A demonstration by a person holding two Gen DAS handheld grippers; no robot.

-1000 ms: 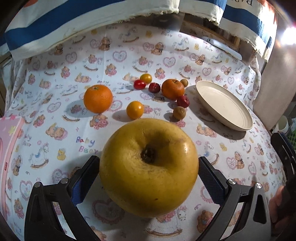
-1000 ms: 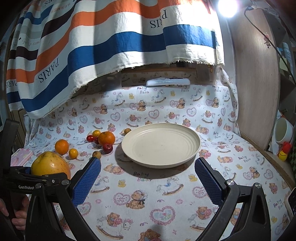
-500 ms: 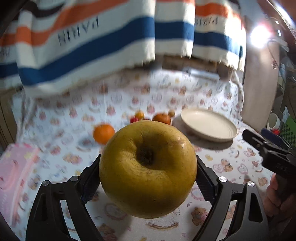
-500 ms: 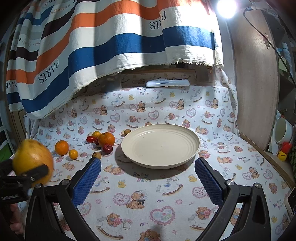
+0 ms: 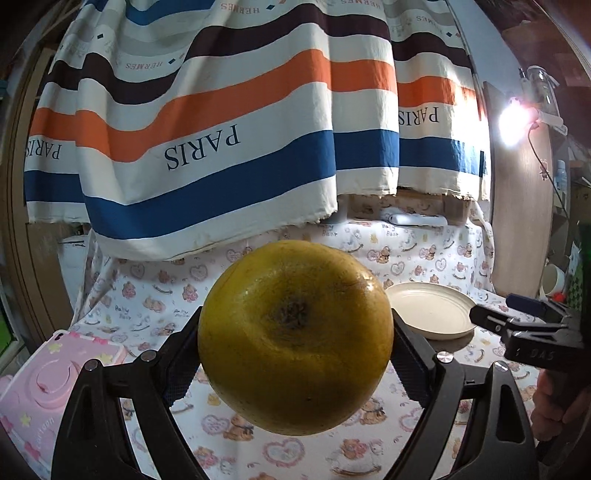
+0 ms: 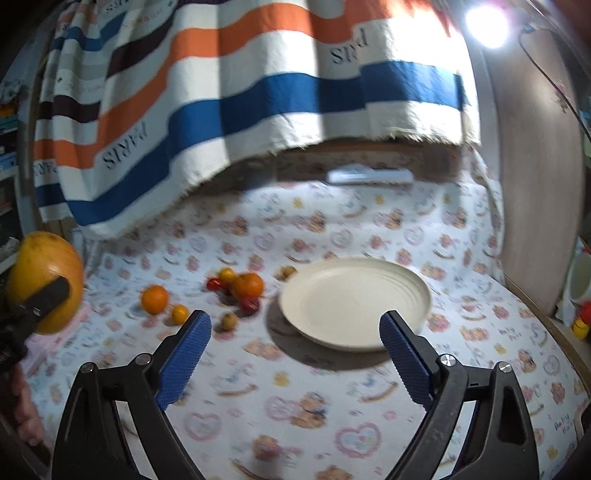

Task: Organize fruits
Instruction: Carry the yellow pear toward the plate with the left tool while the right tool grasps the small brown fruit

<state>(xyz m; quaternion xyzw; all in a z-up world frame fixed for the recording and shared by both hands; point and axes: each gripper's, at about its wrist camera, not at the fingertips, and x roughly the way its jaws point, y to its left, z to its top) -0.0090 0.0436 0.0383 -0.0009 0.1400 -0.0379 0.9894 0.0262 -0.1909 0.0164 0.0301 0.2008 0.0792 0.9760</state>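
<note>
A bright lamp [image 6: 485, 20] shines from the top right corner and makes a white glare on the striped cloth [image 6: 258, 92] beside it. The rest of the room is dim. The plate [image 6: 354, 299] throws a dark shadow on the table cover [image 6: 295, 406], toward the near edge. The big yellow fruit [image 5: 295, 317] is lit on top and dark below. The right view is blurry all over. The left view is sharp. Both pictures bend at the edges, with black corners.
</note>
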